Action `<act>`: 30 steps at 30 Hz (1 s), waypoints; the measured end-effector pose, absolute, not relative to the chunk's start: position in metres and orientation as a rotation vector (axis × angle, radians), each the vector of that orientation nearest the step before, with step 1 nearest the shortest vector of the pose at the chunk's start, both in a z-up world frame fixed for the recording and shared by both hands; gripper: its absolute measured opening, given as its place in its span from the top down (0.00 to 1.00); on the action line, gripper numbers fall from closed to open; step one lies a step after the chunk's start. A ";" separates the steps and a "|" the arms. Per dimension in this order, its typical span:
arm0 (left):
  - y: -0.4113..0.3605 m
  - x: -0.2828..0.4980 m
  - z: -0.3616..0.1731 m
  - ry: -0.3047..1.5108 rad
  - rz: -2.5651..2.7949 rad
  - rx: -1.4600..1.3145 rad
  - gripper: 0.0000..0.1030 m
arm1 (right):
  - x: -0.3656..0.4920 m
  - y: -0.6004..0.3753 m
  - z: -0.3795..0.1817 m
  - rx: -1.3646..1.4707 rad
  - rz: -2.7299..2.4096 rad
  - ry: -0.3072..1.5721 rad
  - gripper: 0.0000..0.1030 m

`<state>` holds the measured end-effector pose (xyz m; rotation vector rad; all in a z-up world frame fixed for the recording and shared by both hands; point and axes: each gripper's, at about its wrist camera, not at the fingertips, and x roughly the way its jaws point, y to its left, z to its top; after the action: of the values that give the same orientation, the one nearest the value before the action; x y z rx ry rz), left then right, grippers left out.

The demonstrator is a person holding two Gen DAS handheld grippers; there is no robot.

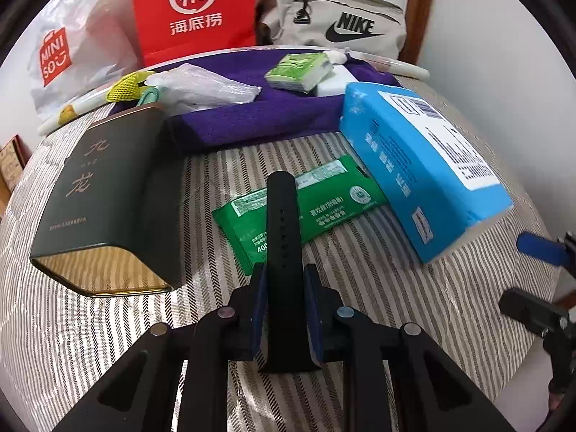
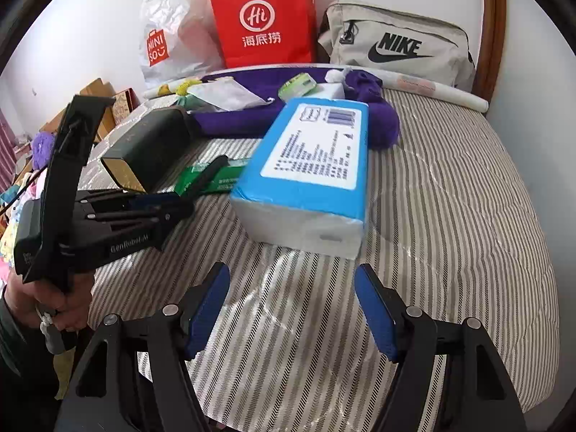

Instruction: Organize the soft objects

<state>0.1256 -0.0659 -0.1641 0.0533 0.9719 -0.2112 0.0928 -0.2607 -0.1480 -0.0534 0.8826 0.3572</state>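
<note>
A black perforated strap (image 1: 282, 230) lies lengthwise across a flat green wipes packet (image 1: 324, 201) beside the blue tissue pack (image 1: 406, 165).

A striped bed (image 2: 450, 187) is seen; beside the blue tissue pack (image 2: 309, 165) on it are laid a green packet (image 1: 306, 208), a dark tin (image 1: 108, 198) and a purple towel (image 1: 259, 122).

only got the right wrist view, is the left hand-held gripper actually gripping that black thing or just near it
observer: Gripping. In the left wrist view both pads of the left hand-held gripper press the sides of the black strap.
operator: what kind of strap
observer: It has a row of small holes along its middle, like a watch band.
operator: where does its far end sit
observer: It crosses the green pack and ends near the pack's far edge. Whether they touch, I cannot tell.
</note>
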 end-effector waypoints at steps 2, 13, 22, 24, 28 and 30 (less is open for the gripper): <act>-0.063 0.121 -0.162 0.989 -0.237 0.034 0.81 | 0.092 -0.257 -0.143 -0.062 0.374 0.864 0.31; -0.020 0.062 -0.156 1.012 -0.250 0.031 0.81 | 0.098 -0.193 -0.122 -0.158 0.491 0.806 0.31; 0.051 0.047 -0.161 0.997 -0.124 -0.010 0.81 | 0.127 -0.129 -0.141 -0.271 0.518 0.841 0.31; 0.064 0.050 -0.162 0.994 -0.105 -0.039 0.81 | 0.136 -0.119 -0.146 -0.285 0.514 0.848 0.31; 0.083 0.054 -0.162 0.987 -0.107 -0.086 0.81 | 0.153 -0.105 -0.162 -0.337 0.480 0.864 0.31; 0.086 0.054 -0.161 0.982 -0.107 -0.091 0.81 | 0.157 -0.102 -0.169 -0.346 0.476 0.880 0.32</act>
<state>0.0540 0.0858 -0.1608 -0.0908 0.9818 -0.1067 0.1575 -0.1021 -0.1688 -0.3457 0.8804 0.4762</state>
